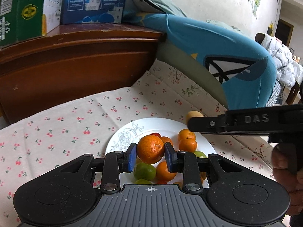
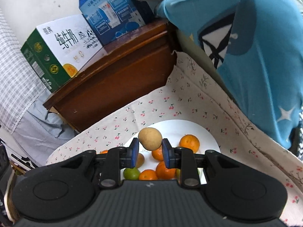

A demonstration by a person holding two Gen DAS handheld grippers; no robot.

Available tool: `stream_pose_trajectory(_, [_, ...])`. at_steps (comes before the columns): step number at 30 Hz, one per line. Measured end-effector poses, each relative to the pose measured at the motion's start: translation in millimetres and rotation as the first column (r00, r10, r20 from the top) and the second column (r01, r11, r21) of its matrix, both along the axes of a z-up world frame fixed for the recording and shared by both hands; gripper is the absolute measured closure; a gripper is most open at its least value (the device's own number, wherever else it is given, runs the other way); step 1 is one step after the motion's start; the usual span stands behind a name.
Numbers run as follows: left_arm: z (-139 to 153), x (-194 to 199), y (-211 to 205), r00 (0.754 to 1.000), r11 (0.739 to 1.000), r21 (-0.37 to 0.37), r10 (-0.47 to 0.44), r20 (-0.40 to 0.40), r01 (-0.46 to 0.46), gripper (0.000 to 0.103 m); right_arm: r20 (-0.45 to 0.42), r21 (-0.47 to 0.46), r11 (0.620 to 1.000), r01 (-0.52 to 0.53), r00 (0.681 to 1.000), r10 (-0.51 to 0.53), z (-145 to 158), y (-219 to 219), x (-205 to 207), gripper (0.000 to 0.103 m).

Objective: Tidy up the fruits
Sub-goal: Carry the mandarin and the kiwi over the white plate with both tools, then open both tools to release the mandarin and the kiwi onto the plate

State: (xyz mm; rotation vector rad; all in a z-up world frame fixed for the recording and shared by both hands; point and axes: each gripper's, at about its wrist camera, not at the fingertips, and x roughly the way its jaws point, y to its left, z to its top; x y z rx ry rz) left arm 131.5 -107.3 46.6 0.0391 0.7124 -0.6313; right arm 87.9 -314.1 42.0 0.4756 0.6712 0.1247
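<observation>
Fruits: one orange (image 1: pixel 150 149) is clamped between the blue pads of the left tool (image 1: pixel 150 156), held above a white plate (image 1: pixel 121 141). A tan fruit (image 2: pixel 150 138) is clamped in the right tool (image 2: pixel 149 151). Further oranges (image 2: pixel 189 143) and limes (image 1: pixel 144 171) are kept on the plate, on a cherry-print cloth (image 1: pixel 66 132).

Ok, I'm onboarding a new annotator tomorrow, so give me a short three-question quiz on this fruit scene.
1. True or false: the left gripper is shut on a green lime.
2. What colour is the fruit between the right gripper's pads?
3. The white plate rests on: A) bare wood B) cherry-print cloth C) a tray.

Key: 1 false, it grips an orange mandarin; 2 tan-yellow fruit; 3 B.
</observation>
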Motion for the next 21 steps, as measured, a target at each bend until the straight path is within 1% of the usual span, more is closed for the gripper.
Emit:
stream_pose_trajectory(9, [-13,10,-11,1.000,1.000,0.003,-0.009,-0.028,0.009,0.075,-0.035,-0.027,1.000,0.000,0.999,-0.001,-16,1,20,0.077])
stream_pose_trajectory(16, [-14,11,-13,1.000,1.000,0.007,-0.008,-0.027,0.009,0.072,-0.053,-0.040,0.999,0.026,0.998,-0.028,-24,1,27,0.073])
stream_pose_trajectory(19, [-13,9,-13,1.000,1.000,0.020,-0.003,-0.022,0.004,0.072,-0.056,-0.023,0.999,0.035,0.998,-0.036,-25,-2,28,0.073])
stream_pose_trajectory(21, [-11,9,-13,1.000,0.999,0.030,0.012,-0.027,-0.011,0.064,-0.055,-0.021,0.999,0.037,0.998,-0.038,-24,-2,28,0.073])
